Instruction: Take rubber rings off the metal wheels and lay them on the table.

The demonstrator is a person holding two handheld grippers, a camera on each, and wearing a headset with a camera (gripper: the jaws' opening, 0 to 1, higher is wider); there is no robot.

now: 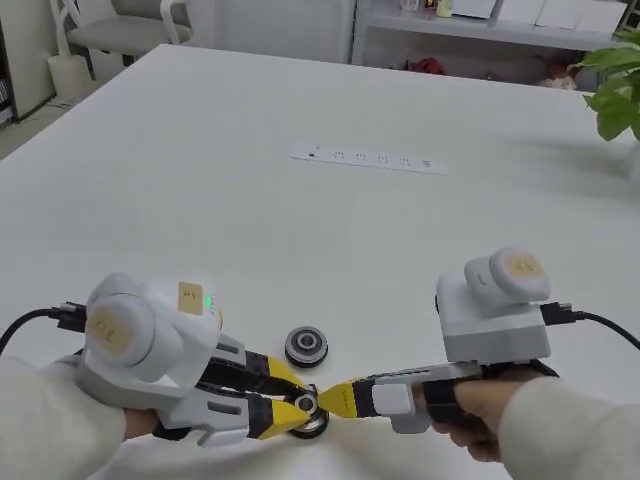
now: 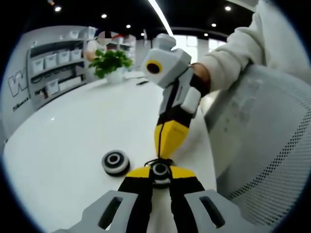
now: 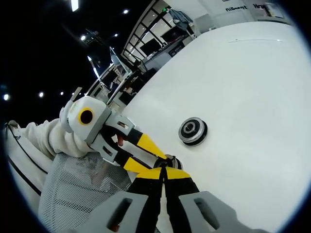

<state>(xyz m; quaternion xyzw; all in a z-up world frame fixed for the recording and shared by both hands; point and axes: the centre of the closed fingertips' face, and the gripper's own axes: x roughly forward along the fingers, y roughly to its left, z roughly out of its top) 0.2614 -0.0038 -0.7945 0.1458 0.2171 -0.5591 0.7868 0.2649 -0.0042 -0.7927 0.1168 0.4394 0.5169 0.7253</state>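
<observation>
Wheels number two, grippers two, with one white power strip [image 1: 368,158] on the table [image 1: 200,200] well beyond the loose wheel. That loose wheel [image 1: 306,345] lies flat on the table, a dark rubber ring around its rim. The held wheel [image 1: 312,418] sits just nearer the person than the loose wheel, almost touching it in the head view.

The left gripper [image 1: 295,398] has its yellow-tipped jaws closed on either side of the held wheel, clamping it. The right gripper [image 1: 330,400] comes in from the opposite side, away from the loose wheel, its two jaws pressed flat together with the tips at the held wheel's rim. Whether rubber is pinched between them I cannot tell.

The left gripper view looks straight onto the held wheel's hub and shows a thin dark loop at the right gripper's tip, which the head view does not resolve. It also shows a potted plant [image 2: 109,60] far past the loose wheel, and a mesh chair beside the person's sleeve. The right gripper view shows the loose wheel standing apart from the held one, with bare table between them.
</observation>
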